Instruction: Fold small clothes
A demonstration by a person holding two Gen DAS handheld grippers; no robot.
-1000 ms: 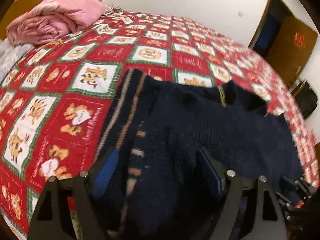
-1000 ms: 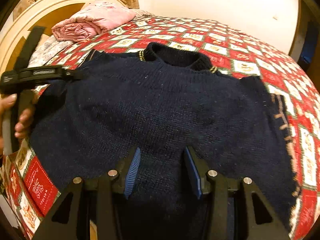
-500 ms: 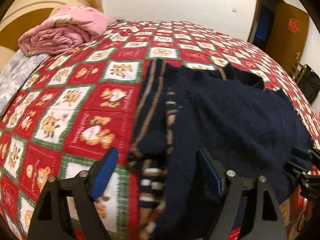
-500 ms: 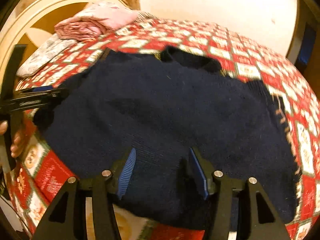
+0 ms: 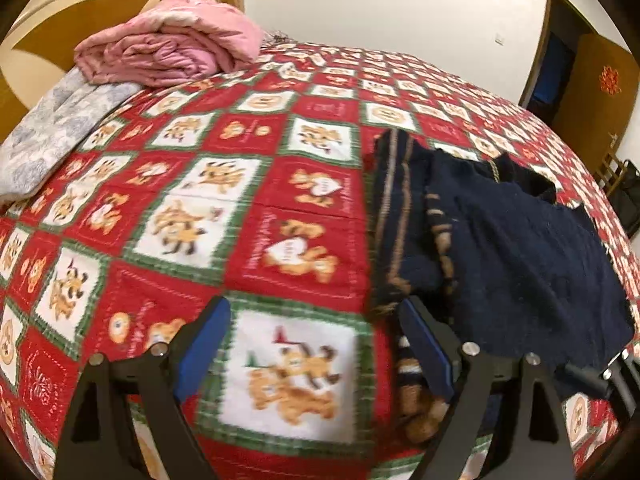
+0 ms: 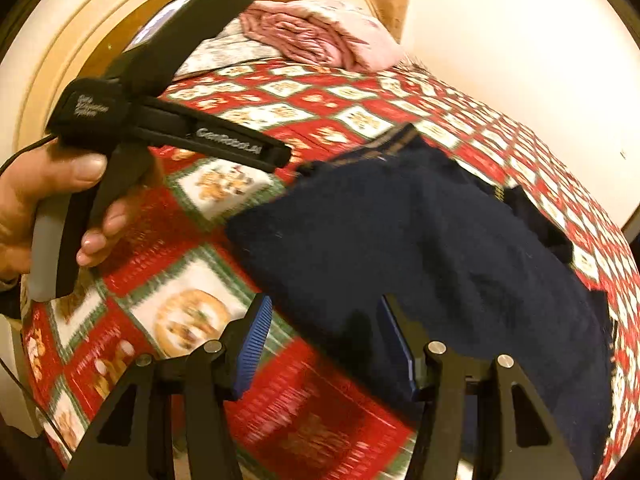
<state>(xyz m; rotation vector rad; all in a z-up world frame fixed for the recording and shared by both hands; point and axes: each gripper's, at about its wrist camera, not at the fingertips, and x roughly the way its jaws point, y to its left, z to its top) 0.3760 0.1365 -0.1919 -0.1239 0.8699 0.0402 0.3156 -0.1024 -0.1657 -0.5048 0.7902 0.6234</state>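
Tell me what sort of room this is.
Most likely a bedroom: a red patchwork bedspread with bear squares covers a bed, a folded pink quilt lies near a curved cream headboard.

One navy sweater [image 5: 532,248] is counted on the bed, at about three o'clock in the left wrist view, with tan stripes along its folded edge. One red patchwork bedspread [image 5: 208,216] is seen beneath it. One pink quilt [image 5: 172,46] is found folded at eleven o'clock, and one grey floral blanket [image 5: 52,132] at nine o'clock beside it. Two grippers are counted — the left gripper [image 5: 316,348] and the right gripper [image 6: 326,340] — each with two blue pads. One hand [image 6: 44,200] is seen, at nine o'clock in the right wrist view.
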